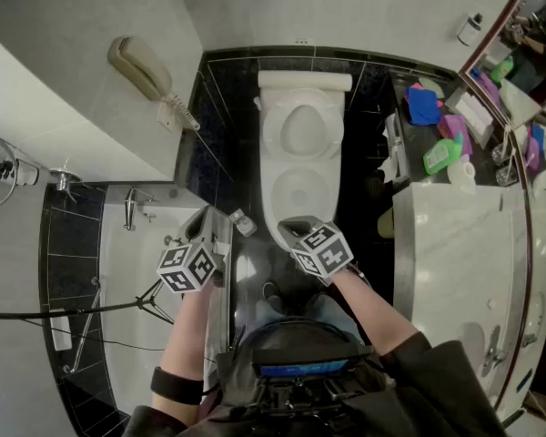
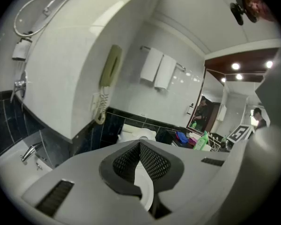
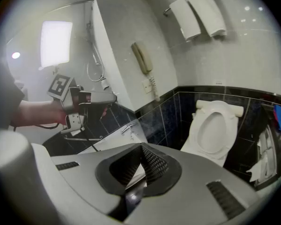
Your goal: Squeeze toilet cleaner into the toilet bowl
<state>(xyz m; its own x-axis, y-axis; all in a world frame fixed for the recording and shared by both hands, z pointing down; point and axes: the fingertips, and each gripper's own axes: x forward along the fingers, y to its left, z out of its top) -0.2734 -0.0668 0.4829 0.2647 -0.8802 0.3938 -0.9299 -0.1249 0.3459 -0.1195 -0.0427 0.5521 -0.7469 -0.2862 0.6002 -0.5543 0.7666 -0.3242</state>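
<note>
The left gripper point(image 2: 139, 165) and the right gripper point(image 3: 139, 168) both have their jaws pressed together on nothing. They are poised at the near end of the toilet point(image 1: 300, 167), probably because no bottle has been fetched yet. The toilet's lid stands raised, leaving the bowl ready. A green bottle point(image 1: 439, 156), likely the cleaner, sits on the counter point(image 1: 455, 235) right of the toilet, well apart from both grippers.

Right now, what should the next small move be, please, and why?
Probably open the right gripper and reach for the green bottle on the counter, possibly the cleaner: it and the left gripper are shut and empty, and the toilet is open.
</note>
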